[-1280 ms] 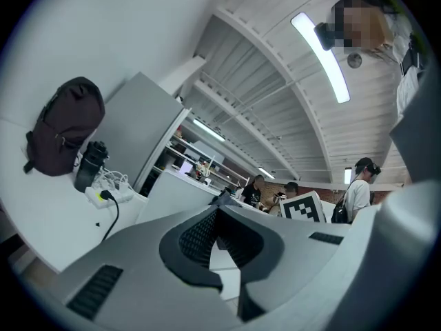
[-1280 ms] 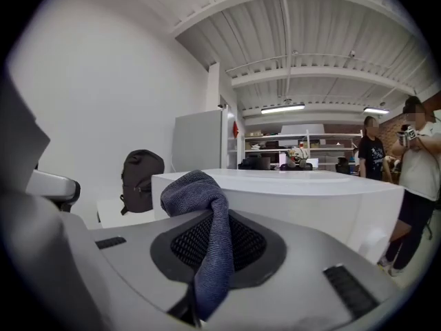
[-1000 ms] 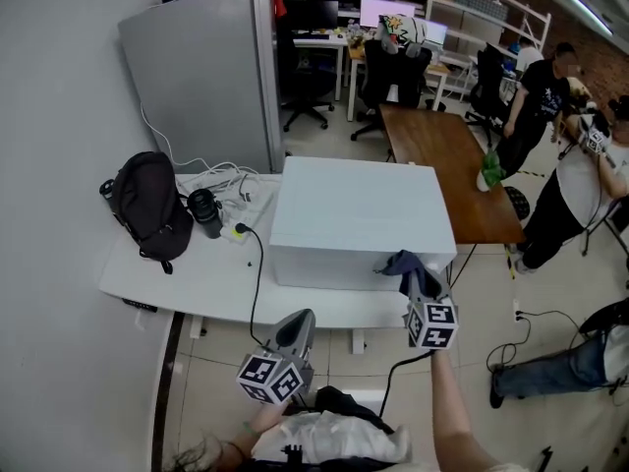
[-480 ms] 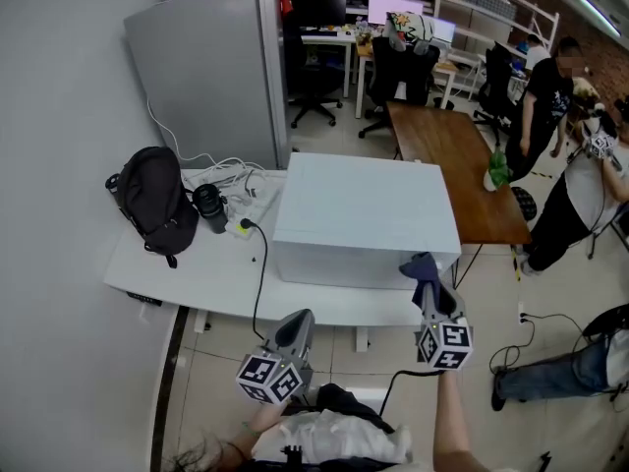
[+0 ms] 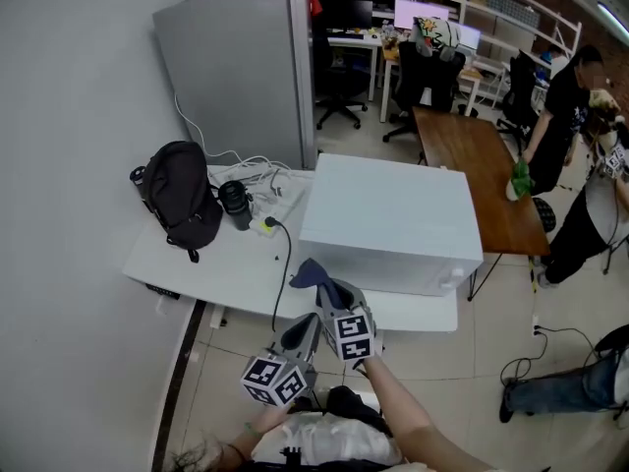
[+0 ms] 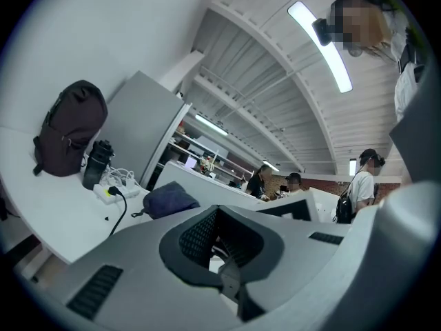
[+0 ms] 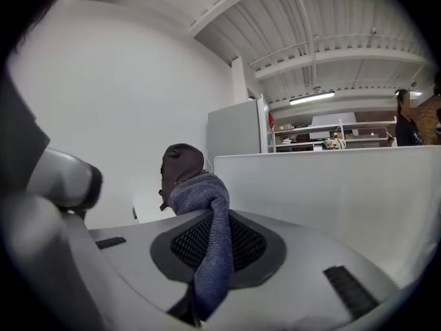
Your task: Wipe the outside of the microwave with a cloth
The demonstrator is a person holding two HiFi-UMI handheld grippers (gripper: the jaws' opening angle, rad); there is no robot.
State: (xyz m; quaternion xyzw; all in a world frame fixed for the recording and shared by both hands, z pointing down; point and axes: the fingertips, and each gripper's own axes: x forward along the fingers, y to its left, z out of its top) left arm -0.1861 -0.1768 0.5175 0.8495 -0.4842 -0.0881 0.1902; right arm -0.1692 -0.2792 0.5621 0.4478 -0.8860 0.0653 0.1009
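Observation:
The white microwave (image 5: 393,222) stands on the white table (image 5: 197,264). My right gripper (image 5: 329,298) is shut on a dark blue cloth (image 5: 313,274) and hangs over the table's front edge, just off the microwave's front left corner. Whether the cloth touches the microwave I cannot tell. In the right gripper view the cloth (image 7: 207,205) runs down between the pads, with the microwave's wall (image 7: 331,192) to the right. My left gripper (image 5: 295,335) sits lower, in front of the table, jaws together and nothing in them. The left gripper view shows the cloth (image 6: 169,200) ahead.
A black backpack (image 5: 182,200), a black bottle (image 5: 234,203) and a power strip with cables (image 5: 263,222) lie left of the microwave. A grey cabinet (image 5: 236,77) stands behind. A wooden table (image 5: 482,175) and people (image 5: 570,96) are at the right.
My right gripper carried the cloth leftward along the microwave's front, from its front right corner to its front left corner. The left gripper stayed where it was.

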